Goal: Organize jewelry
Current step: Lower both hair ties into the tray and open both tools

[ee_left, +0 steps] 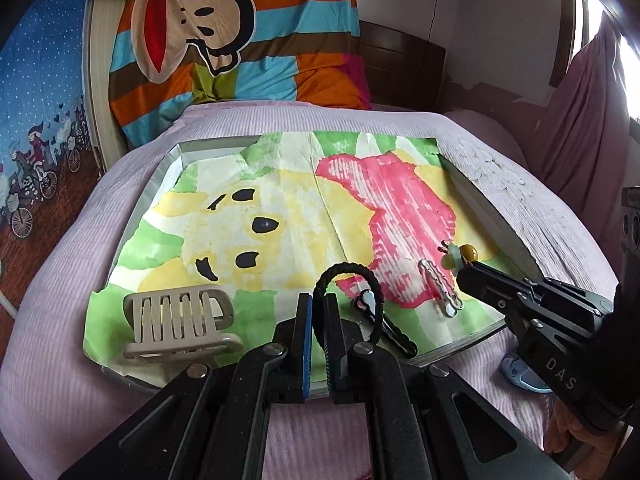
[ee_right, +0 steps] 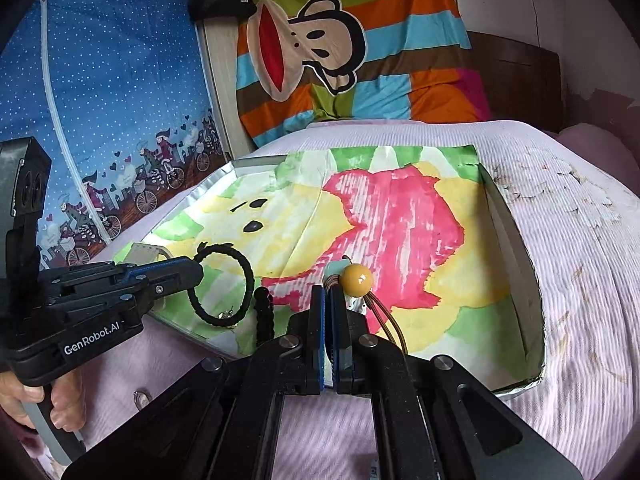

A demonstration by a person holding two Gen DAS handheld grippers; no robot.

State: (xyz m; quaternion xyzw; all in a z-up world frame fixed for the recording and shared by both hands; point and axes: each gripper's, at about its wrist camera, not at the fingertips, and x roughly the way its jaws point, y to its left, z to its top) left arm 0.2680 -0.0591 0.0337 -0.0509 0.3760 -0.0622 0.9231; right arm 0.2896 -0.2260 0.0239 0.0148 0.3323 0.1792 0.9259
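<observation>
While the shallow tray, lined with a painted sheet in yellow, green and pink, rests on the pink bedspread, we see the left gripper clenched on a black braided hair tie, whose loop rises above the fingertips at the tray's near edge; from the right wrist view the same hair tie hangs as a ring from the left gripper over the liner. We find the right gripper likewise clenched, grasping a corded ornament with a yellow bead, the bead sitting just above its fingertips and brown cords trailing beside them. On the liner lie a beige claw hair clip near the left corner, a silver barrette on the pink patch, and a second black hair tie just beside the left gripper. Behind the tray leans a striped monkey-print pillow
</observation>
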